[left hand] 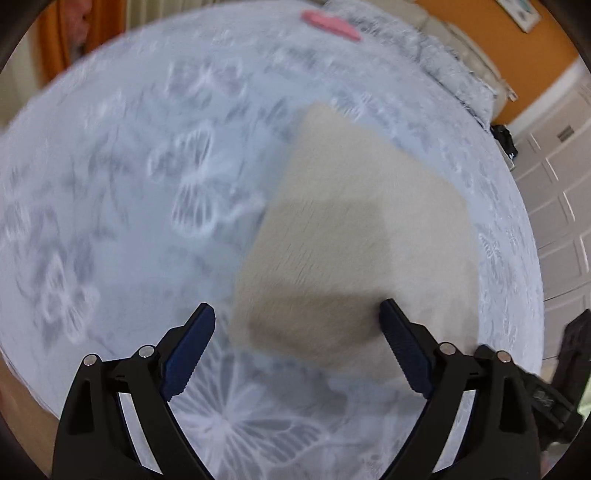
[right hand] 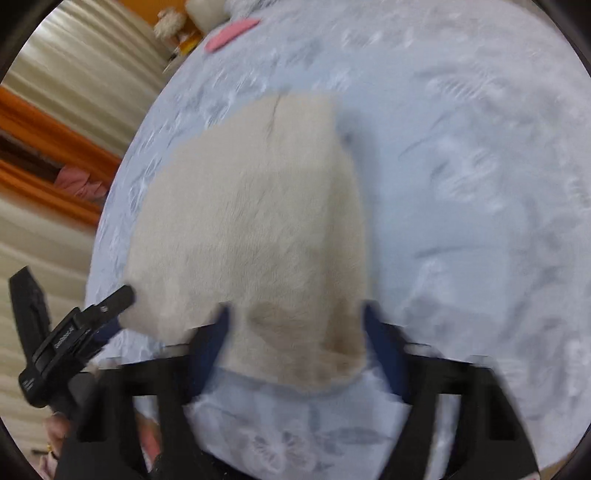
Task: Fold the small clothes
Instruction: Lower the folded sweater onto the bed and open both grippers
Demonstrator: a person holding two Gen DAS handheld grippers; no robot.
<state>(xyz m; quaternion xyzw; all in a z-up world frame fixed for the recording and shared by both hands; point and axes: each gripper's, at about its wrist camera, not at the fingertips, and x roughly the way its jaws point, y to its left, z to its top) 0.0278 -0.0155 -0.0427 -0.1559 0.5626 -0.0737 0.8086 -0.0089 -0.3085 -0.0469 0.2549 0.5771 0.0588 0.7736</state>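
A cream fuzzy cloth [left hand: 354,236] lies folded flat on the pale blue floral bedspread [left hand: 122,206]. My left gripper [left hand: 297,314] is open over the cloth's near left corner, its blue pads apart and holding nothing. In the right wrist view the same cloth [right hand: 251,229] lies ahead, and my right gripper [right hand: 295,314] is open with its pads either side of the cloth's near edge, blurred by motion. The left gripper [right hand: 110,306] shows at the cloth's left corner in the right wrist view. The right gripper's body [left hand: 554,387] shows at the right edge of the left wrist view.
A pink item [left hand: 330,24] lies at the far side of the bed, also in the right wrist view [right hand: 229,31]. White panelled cupboards [left hand: 561,192] stand to the right. Cream curtains and orange wall [right hand: 55,155] lie left of the bed.
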